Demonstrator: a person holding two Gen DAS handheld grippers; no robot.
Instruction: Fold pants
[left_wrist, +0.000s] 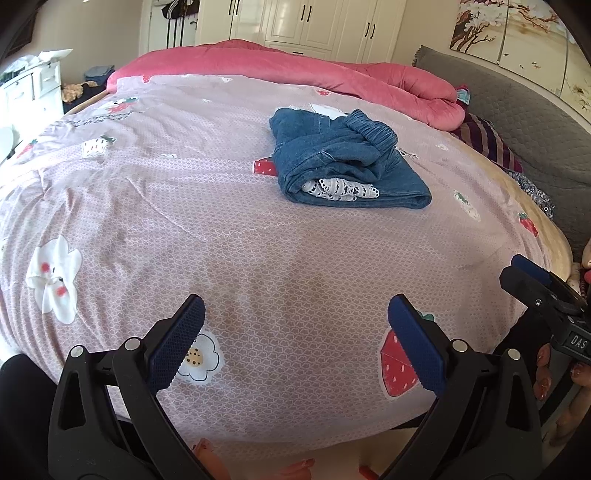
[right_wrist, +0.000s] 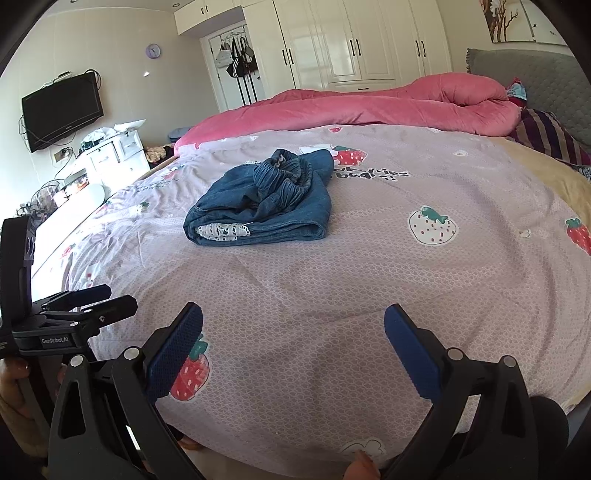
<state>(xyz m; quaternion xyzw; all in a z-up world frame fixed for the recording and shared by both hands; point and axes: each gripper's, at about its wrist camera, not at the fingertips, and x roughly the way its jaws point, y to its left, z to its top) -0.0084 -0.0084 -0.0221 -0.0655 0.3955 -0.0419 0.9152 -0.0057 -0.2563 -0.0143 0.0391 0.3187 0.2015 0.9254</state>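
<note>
Blue denim pants (left_wrist: 343, 158) (right_wrist: 266, 205) lie folded into a compact bundle on the pink patterned bedspread (left_wrist: 229, 229) (right_wrist: 369, 266), with the elastic waistband on top and white lace trim showing at the near fold. My left gripper (left_wrist: 295, 314) hovers open over the near edge of the bed, well short of the pants, holding nothing. My right gripper (right_wrist: 293, 325) is also open and empty, near the bed's front edge. Each gripper shows at the side of the other's view: the right gripper (left_wrist: 532, 277), and the left gripper (right_wrist: 110, 295).
A rolled pink quilt (left_wrist: 295, 70) (right_wrist: 369, 103) lies along the far side of the bed. A grey headboard (left_wrist: 524, 122) and striped pillow (right_wrist: 546, 133) are at right. White drawers (right_wrist: 114, 155) and a wall TV (right_wrist: 61, 110) stand at left; wardrobes (right_wrist: 351, 40) behind.
</note>
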